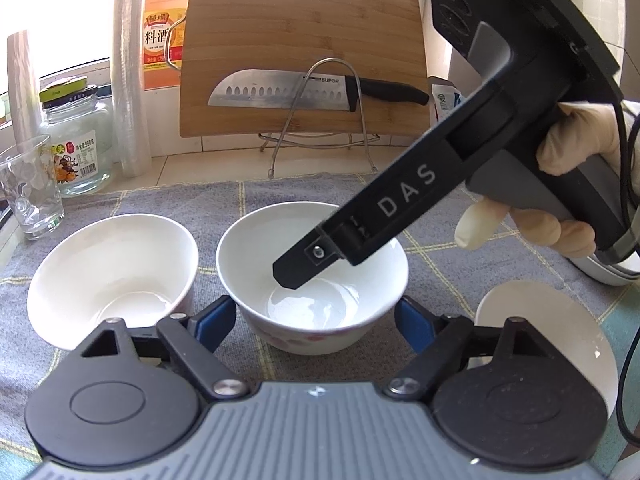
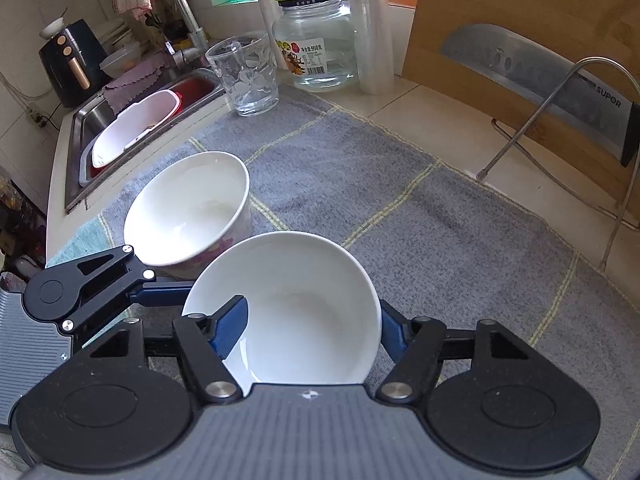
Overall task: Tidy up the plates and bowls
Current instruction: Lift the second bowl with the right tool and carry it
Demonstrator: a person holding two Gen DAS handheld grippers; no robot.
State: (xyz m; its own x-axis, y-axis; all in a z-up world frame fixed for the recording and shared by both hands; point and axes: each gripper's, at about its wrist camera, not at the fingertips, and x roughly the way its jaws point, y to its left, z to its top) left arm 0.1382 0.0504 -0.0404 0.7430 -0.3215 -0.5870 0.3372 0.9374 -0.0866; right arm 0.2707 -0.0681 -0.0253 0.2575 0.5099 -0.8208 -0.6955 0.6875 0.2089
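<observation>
With the right gripper (image 2: 312,328) clenched across the near wall of the middle bowl (image 2: 288,304) on the bench cloth (image 2: 400,216) and the released left gripper (image 1: 316,316) flanking it, lifting could tip it toward ten o'clock into the neighbouring bowl (image 2: 192,216).

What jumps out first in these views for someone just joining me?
The white middle bowl on the grey cloth, with both grippers at it: the right gripper shut with one finger inside, the left gripper flanking its sides. Behind, a big knife leans against the upright cutting board.
</observation>
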